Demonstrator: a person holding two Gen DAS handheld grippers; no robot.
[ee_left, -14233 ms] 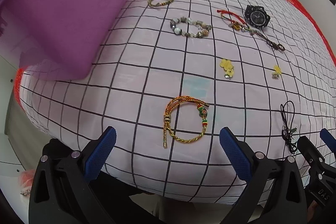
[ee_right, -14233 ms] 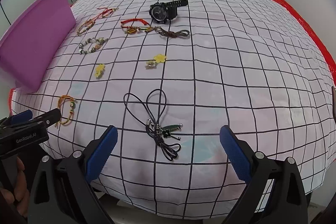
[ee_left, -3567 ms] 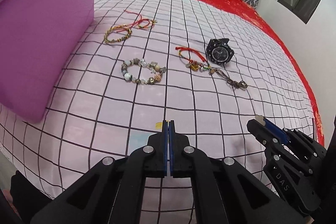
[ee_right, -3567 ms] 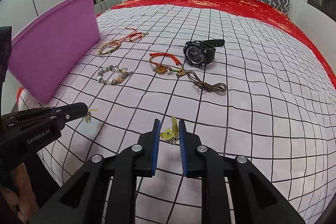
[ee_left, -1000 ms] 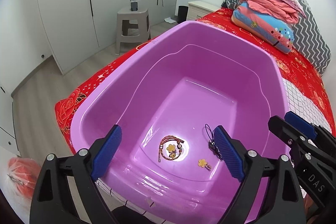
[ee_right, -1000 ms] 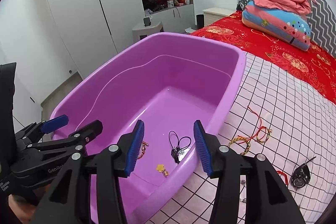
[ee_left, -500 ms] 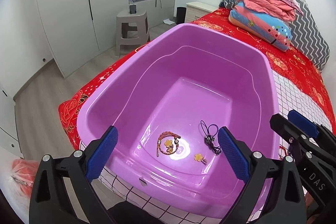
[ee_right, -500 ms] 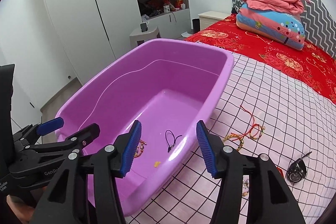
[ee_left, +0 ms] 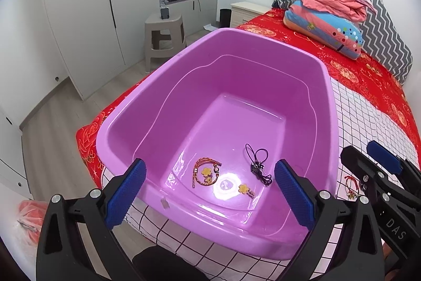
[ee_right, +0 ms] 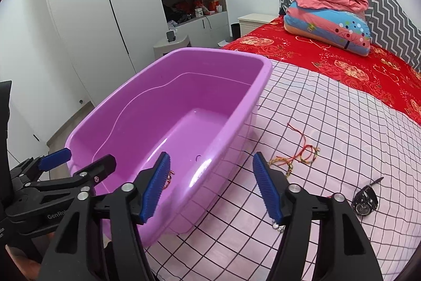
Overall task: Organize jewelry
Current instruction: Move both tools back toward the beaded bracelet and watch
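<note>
Blue-padded left gripper [ee_left: 209,191] spread wide, empty, above the purple tub [ee_left: 332,123]; right gripper [ee_right: 210,187] has just been opening, nothing between its jaws. I read both as drop-offs done. Left view shows the woven bracelet [ee_left: 206,171], black cord [ee_left: 257,165] and flower charm [ee_left: 243,188] inside. Right view alone shows the watch [ee_right: 364,202] at 3 o'clock and red string bracelets [ee_right: 300,156] at 1 o'clock on the checked sheet [ee_right: 329,123].

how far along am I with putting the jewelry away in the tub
Partly done. In the purple tub lie a braided bracelet, two yellow flower charms and a black cord. Nothing is in hand: the left gripper is open and empty, and the right gripper, whose jaws have just been opening, is empty too. Left on the bed: red string bracelets and a black watch.
</note>
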